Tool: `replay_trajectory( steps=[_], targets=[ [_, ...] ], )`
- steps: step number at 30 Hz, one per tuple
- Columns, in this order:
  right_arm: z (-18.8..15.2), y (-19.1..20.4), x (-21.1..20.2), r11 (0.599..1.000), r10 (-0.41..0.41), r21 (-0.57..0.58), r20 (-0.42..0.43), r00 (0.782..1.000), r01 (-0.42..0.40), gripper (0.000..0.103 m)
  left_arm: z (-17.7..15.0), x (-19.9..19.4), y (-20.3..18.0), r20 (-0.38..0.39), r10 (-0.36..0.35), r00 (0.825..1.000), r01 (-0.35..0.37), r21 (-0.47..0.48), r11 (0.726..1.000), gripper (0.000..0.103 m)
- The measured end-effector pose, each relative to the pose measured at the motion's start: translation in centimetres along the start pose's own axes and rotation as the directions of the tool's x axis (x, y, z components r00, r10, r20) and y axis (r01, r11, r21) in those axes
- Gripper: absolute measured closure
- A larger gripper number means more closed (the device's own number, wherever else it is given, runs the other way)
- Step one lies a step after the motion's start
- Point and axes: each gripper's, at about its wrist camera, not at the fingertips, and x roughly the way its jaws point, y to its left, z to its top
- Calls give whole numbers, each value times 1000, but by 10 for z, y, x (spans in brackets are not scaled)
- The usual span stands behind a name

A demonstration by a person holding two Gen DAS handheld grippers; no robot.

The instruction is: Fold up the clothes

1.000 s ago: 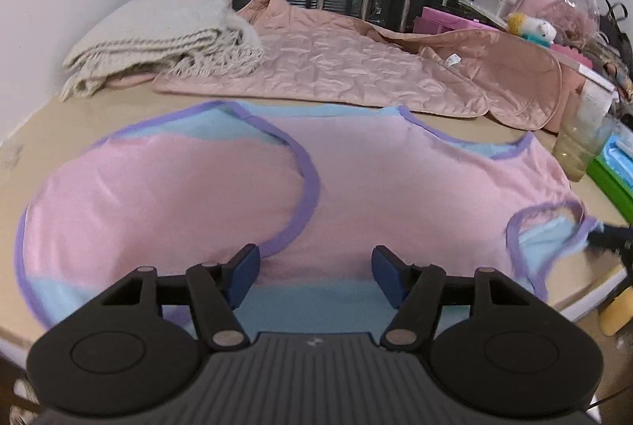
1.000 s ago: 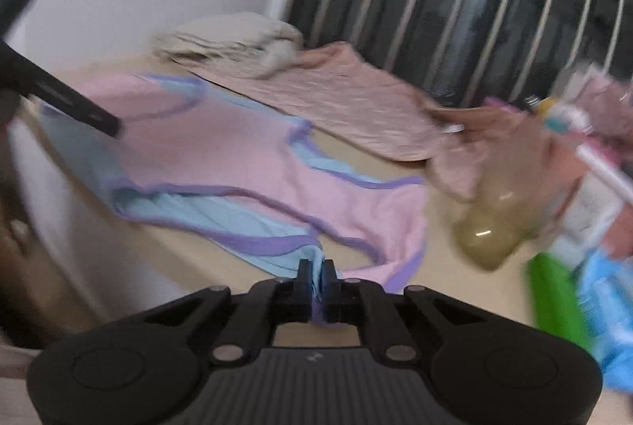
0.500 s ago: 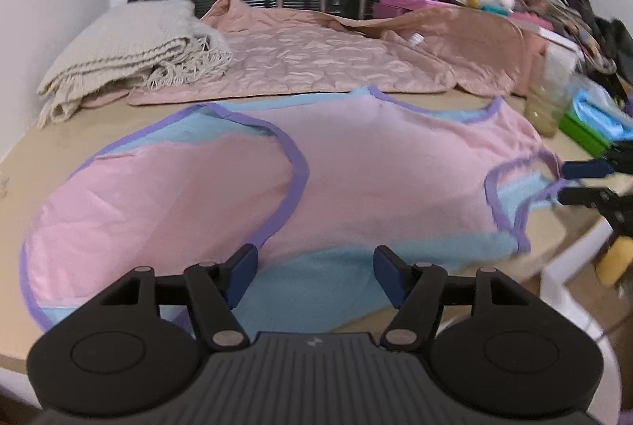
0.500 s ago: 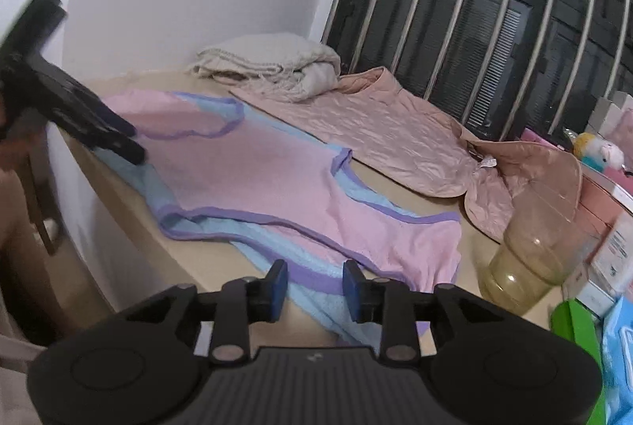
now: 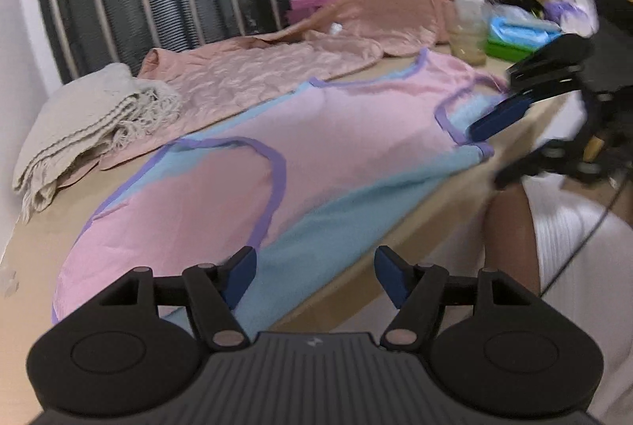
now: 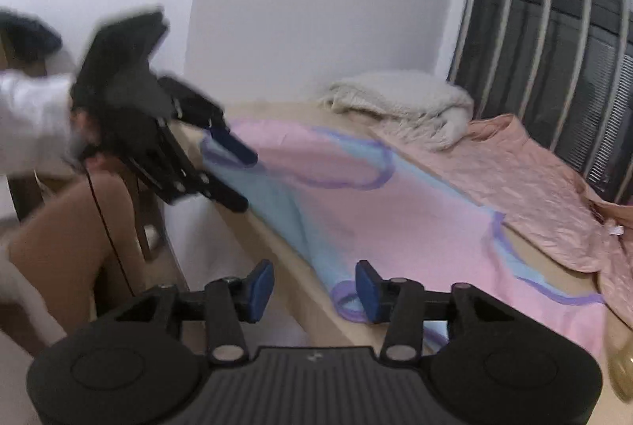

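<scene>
Pink top spread flat along the desk's front edge, blue hem overhanging it; left gripper wide, gripping nothing, over the hem; right gripper wide too, empty, at the strap-end corner; folded blanket and quilted jacket toward the back edge.

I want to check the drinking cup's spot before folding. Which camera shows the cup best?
The left wrist view: the cup stands whole and upright at the table's far end, beyond the pink top. The right wrist view catches only a blurred sliver of it at the lower right edge.
</scene>
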Motion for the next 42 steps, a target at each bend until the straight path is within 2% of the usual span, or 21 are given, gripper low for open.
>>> replay_trajectory(
  steps=[1,2,4,6,7,9,11,12,14,17,19,20,21,23,25,27,30,37,39,41,42],
  targets=[
    [-1,-3,7,1000,-4,18,-12,1000,4,81,-2,0,0,-6,6,1000,-6,13,1000,35],
    [-1,-15,8,995,45,94,-20,999,-43,101,-4,1,0,-11,12,1000,-12,26,1000,35],
    [1,-47,6,934,203,301,-13,979,-190,100,-11,2,1,-7,20,1000,-20,52,998,35],
    [-2,-75,0,859,254,446,52,966,-250,100,-13,1,4,-3,11,1000,-11,56,998,35],
    [-5,-88,-2,843,210,496,53,976,-208,99,-13,1,5,-2,6,1000,-6,58,998,36],
    [-8,-97,-3,851,51,525,-17,999,-35,89,-15,0,10,1,-4,1000,4,60,998,37],
    [-8,-85,-9,904,-60,421,-39,997,71,82,-17,-3,12,0,-8,1000,8,60,998,40],
    [-8,-71,-16,939,-77,337,1,997,72,68,-18,-4,13,-1,-9,1000,9,59,998,41],
    [-7,-39,-27,988,-73,143,79,994,61,51,-19,-5,15,-3,-9,1000,10,74,997,43],
    [-8,14,-26,981,-39,-183,103,994,58,50,-20,-6,16,-7,-13,1000,13,97,995,48],
    [-11,24,-10,961,-64,-264,55,996,76,51,-20,-8,14,-4,-16,1000,17,127,992,50],
    [-12,23,-2,961,-66,-266,34,997,72,56,-22,-8,14,1,-18,1000,18,142,990,50],
    [-13,20,5,965,-62,-255,12,998,63,76,-23,-9,14,4,-21,1000,20,152,988,52],
    [-13,14,13,976,-40,-214,-10,999,37,86,-24,-11,17,3,-31,1000,30,160,987,58],
    [-10,8,8,988,-1,-157,-27,1000,-3,99,-23,-17,20,-2,-46,999,46,152,987,75],
    [-9,3,3,991,53,-124,-53,997,-59,99,-23,-22,22,-7,-59,998,60,147,987,91],
    [-9,-14,-4,990,132,-39,-49,990,-134,99,-20,-26,33,-34,-78,996,82,149,986,100],
    [14,-74,-6,960,247,129,22,969,-248,99,29,-30,80,8,-214,977,213,66,975,102],
    [24,-100,12,961,208,181,18,978,-207,99,45,-14,95,15,-196,980,195,54,979,103],
    [34,-123,39,970,93,226,-12,996,-88,98,48,19,110,-49,-185,982,184,-12,983,101],
    [36,-130,51,969,47,245,-41,998,-36,91,47,33,117,-82,-182,980,177,-58,982,96]
  ],
)
